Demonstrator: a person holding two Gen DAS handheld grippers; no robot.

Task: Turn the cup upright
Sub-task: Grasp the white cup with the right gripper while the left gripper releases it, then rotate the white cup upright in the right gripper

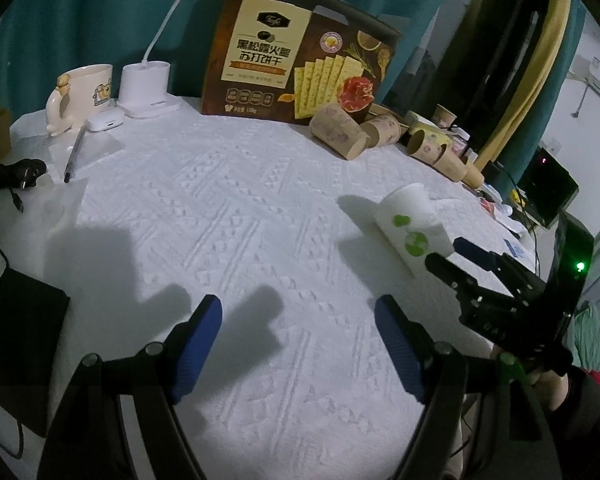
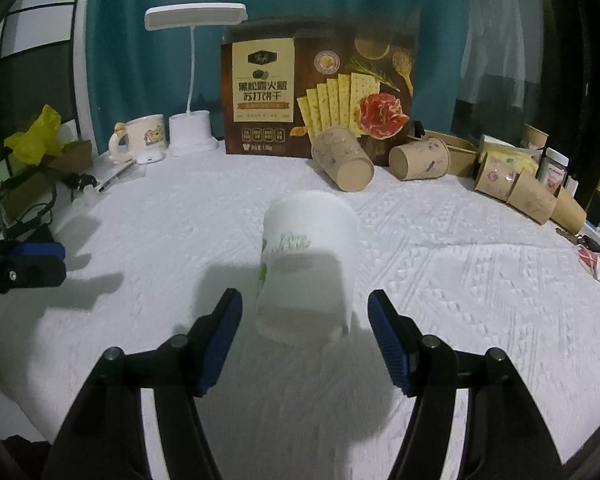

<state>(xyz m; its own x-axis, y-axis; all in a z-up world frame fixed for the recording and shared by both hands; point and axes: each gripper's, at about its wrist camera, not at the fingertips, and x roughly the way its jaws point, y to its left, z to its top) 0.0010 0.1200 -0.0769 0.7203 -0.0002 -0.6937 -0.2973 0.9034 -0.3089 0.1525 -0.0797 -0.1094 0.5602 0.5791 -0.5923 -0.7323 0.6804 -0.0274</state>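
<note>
A table (image 2: pixel 480 280) under a white embossed cloth carries everything. A white paper cup (image 2: pixel 306 264) with green print lies on its side near the middle. Along the far edge stand a cracker box (image 2: pixel 292 96), a white desk lamp (image 2: pixel 192 136) and a cream mug (image 2: pixel 144 136), with brown paper cups (image 2: pixel 420 160) lying toppled toward the far right corner. A pen (image 1: pixel 74 156) lies near the left edge.

White paper cup (image 2: pixel 306 264), matt, ahead of the right gripper (image 2: pixel 305 334). Tablecloth (image 1: pixel 228 216): white cloth, embossed weave. Gripper pads (image 2: pixel 388 344): blue, ribbed, matt. Beyond: brown paper cups (image 2: pixel 342 158), glossy cardboard box (image 2: pixel 318 92).
</note>
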